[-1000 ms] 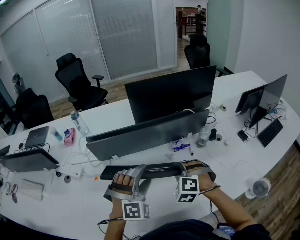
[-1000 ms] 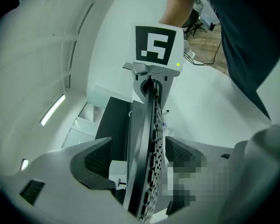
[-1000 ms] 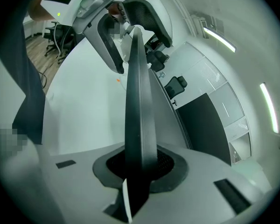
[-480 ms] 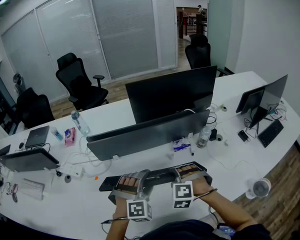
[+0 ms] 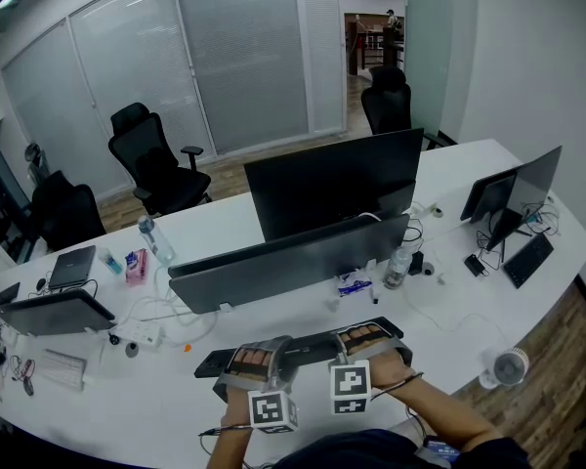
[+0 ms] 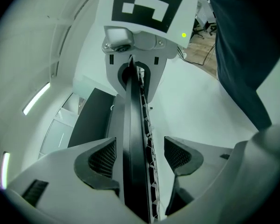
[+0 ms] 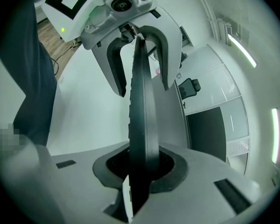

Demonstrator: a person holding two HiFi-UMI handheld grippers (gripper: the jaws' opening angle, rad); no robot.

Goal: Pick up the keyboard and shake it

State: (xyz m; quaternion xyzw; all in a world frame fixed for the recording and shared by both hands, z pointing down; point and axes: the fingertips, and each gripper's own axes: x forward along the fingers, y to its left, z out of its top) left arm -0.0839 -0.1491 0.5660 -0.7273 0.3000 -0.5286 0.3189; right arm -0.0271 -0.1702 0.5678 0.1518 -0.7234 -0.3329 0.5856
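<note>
The black keyboard point(image 5: 308, 343) hangs a little above the white desk point(image 5: 449, 311), close to my body, with a gripper at each end. My right gripper point(image 5: 366, 338) is shut on its right end; in the right gripper view the pads pinch the thin edge of the keyboard point(image 7: 140, 115) at the right gripper point(image 7: 140, 164). My left gripper point(image 5: 259, 362) straddles the left part. In the left gripper view the keyboard point(image 6: 133, 148) runs edge-on between the spread jaws of the left gripper point(image 6: 140, 157), close against one pad point(image 6: 102, 160) and with a gap to the other.
Two large dark monitors point(image 5: 303, 252) stand just behind the keyboard. A water bottle point(image 5: 397, 267), a pen and cables lie to their right, a power strip point(image 5: 137, 337) to the left. A cup point(image 5: 508, 367) sits at the desk's right edge. Office chairs point(image 5: 156, 164) stand beyond.
Both grippers have brought the keyboard nearer to me and slightly lower. The right gripper has shifted left. Both grips look unchanged.
</note>
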